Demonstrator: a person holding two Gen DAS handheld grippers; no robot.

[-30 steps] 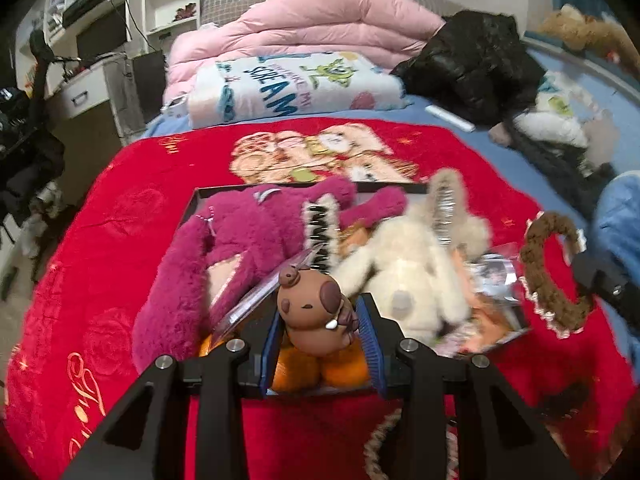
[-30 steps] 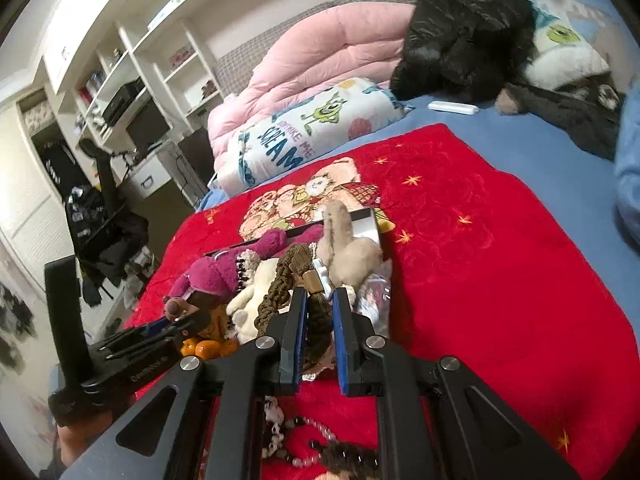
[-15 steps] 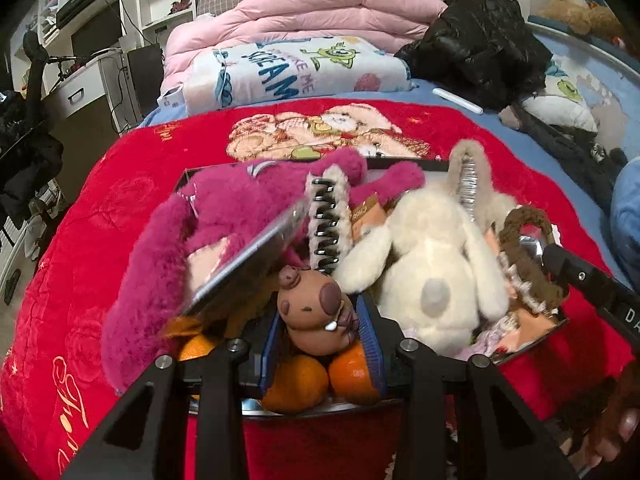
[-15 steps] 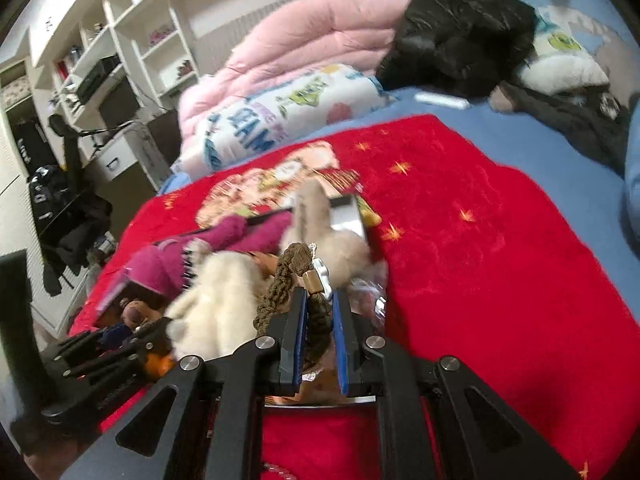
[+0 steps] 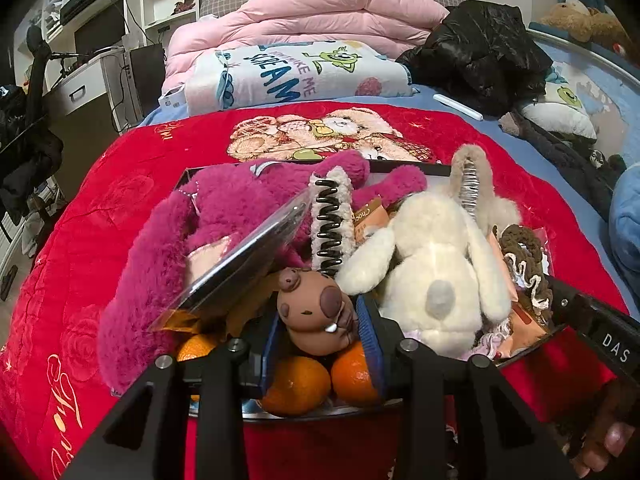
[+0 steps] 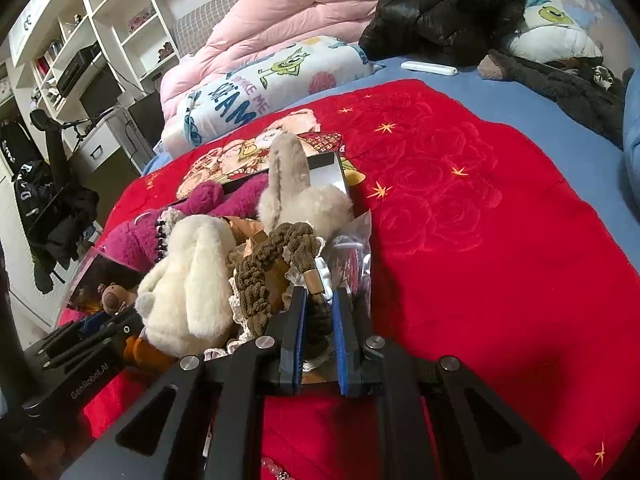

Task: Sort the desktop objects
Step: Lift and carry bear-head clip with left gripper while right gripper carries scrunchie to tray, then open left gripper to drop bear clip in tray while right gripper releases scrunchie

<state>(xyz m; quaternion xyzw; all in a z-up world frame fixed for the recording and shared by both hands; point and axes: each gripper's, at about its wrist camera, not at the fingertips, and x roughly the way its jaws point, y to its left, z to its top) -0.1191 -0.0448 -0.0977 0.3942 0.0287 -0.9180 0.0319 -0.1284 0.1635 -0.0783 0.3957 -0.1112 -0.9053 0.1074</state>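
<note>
A dark tray (image 5: 404, 169) on the red blanket is heaped with toys. My left gripper (image 5: 320, 320) is shut on a brown capybara figure (image 5: 316, 312), held just above two oranges (image 5: 298, 384) at the tray's near edge. My right gripper (image 6: 318, 312) is shut on a brown knitted scrunchie (image 6: 276, 264) with lace trim, held over the tray's right part; the scrunchie also shows in the left wrist view (image 5: 524, 264). A magenta plush (image 5: 168, 256), a cream plush bunny (image 5: 436, 268) and a spiral hair clip (image 5: 330, 228) lie in the tray.
A clear plastic sheet (image 5: 244, 256) leans on the magenta plush. A beige fuzzy hair claw (image 6: 288, 184) stands at the tray's far right. A snack packet (image 5: 370, 220) lies between the plushes. Folded quilts (image 5: 304, 40) and a black jacket (image 5: 480, 52) lie behind. Beads (image 6: 276, 470) lie near the front.
Both grippers have moved forward over the tray with their loads. The capybara now hangs above the oranges, and the scrunchie is over the tray's right side.
</note>
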